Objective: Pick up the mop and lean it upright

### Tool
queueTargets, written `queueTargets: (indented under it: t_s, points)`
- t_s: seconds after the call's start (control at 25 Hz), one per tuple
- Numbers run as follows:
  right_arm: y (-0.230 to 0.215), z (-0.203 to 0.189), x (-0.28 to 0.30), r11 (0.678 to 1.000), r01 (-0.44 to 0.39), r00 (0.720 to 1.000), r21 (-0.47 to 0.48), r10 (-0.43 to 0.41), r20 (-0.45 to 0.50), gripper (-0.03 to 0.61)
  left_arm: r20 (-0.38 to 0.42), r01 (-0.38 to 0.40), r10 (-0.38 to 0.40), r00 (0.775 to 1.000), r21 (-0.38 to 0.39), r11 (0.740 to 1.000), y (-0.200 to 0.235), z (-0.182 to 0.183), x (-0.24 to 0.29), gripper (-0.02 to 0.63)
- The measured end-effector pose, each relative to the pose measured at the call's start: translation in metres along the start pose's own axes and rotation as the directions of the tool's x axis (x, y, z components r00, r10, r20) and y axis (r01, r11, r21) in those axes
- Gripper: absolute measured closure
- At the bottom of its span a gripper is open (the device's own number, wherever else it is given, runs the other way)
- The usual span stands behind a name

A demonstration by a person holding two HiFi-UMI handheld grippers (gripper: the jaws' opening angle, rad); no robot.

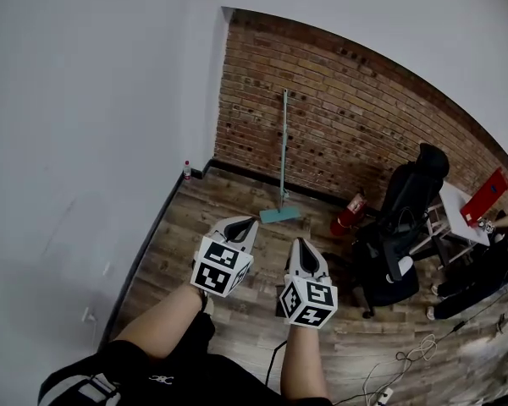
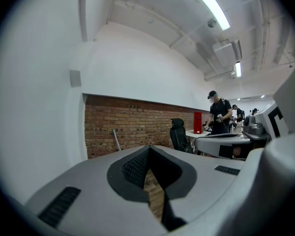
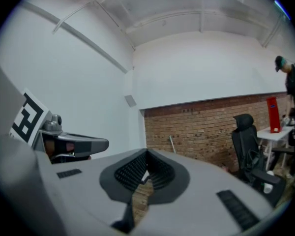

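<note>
Low in the centre of the head view, the left claw [image 1: 251,222] and the right claw [image 1: 300,242] sit side by side above the wood floor [image 1: 178,252]. Each is closed on nothing. Beyond them, at mid-frame, the mop [image 1: 284,150] leans nearly upright against the brick wall [image 1: 364,117], with its head on the floor. A black chair [image 1: 402,227] stands at the right.
</note>
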State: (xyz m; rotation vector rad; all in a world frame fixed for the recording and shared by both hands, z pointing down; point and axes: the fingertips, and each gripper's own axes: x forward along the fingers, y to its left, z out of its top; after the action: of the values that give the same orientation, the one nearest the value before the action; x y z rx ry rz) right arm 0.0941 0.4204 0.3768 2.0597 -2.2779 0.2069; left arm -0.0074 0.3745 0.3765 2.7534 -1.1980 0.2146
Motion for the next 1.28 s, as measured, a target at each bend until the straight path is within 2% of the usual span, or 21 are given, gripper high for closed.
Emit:
queueTargets:
  t_s: [0.12, 0.48, 0.68, 0.88, 1.08, 1.28]
  points:
    - [-0.006, 0.004, 0.043, 1.000, -0.007, 1.000, -0.017, 0.008, 0.008, 0.565, 0.015, 0.014, -0.014, 1.000, -0.005, 1.000, 0.027, 0.004, 0.038, 0.621]
    - [-0.017, 0.057, 0.194, 0.999, -0.010, 0.998, -0.051, 0.013, 0.057, 0.565, 0.050, 0.051, -0.050, 0.997, -0.004, 0.999, 0.132, 0.052, 0.152, 0.621]
    - [-0.019, 0.053, 0.265, 0.999, -0.003, 0.999, -0.033, 0.004, 0.039, 0.565, 0.040, 0.053, -0.053, 0.998, -0.010, 0.999, 0.185, 0.056, 0.197, 0.621]
    - [-0.027, 0.040, 0.312, 1.000, -0.012, 1.000, 0.004, 0.012, 0.011, 0.565, 0.003, 0.072, -0.072, 0.997, -0.019, 0.997, 0.209, 0.045, 0.236, 0.621]
    - [-0.046, 0.032, 0.365, 0.999, -0.027, 1.000, 0.024, 0.027, 0.004, 0.565, -0.033, 0.077, -0.079, 0.996, -0.063, 0.995, 0.231, 0.031, 0.281, 0.621]
    - [-0.076, 0.035, 0.428, 0.998, -0.052, 0.999, 0.040, 0.051, 0.019, 0.565, -0.042, 0.068, -0.072, 0.997, -0.085, 0.994, 0.256, 0.038, 0.341, 0.621]
